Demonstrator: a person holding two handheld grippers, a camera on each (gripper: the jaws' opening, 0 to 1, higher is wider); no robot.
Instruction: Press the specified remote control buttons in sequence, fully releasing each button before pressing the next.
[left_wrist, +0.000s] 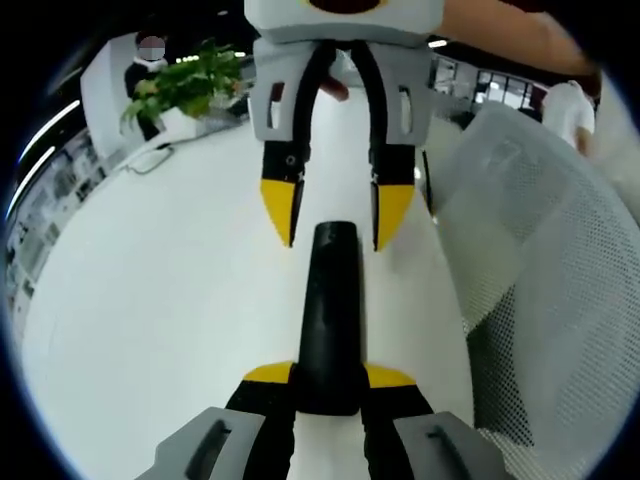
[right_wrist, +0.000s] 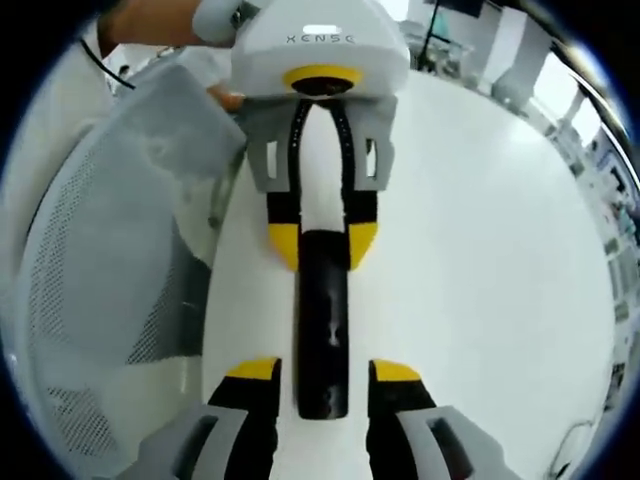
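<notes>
The black remote control (left_wrist: 328, 320) lies flat on the white table (left_wrist: 160, 330), long axis running between the 2 grippers. In the left gripper view its near end sits between the yellow tips of the left gripper (left_wrist: 328, 378), flanks touching or nearly touching both tips; the jaws are closed on the remote control. Its far end points into the gap of the right gripper (left_wrist: 335, 215), which hangs over it tips downward, jaws parted, apart from the remote control.

In the right gripper view the remote control (right_wrist: 324, 335) runs up the middle. The right gripper (right_wrist: 324, 372) straddles its near end, jaws spread wider than the body, with white table showing on each side. At the far end the left gripper (right_wrist: 322, 245) clamps it with both yellow tips.

Room: broad bare table lies on 1 side of the remote control. On the other side the table edge is near, with a white mesh chair back (left_wrist: 545, 260) just beyond it. A potted green plant (left_wrist: 185, 85) stands at the far table edge, well apart. A cable (left_wrist: 150, 158) lies near the plant.
</notes>
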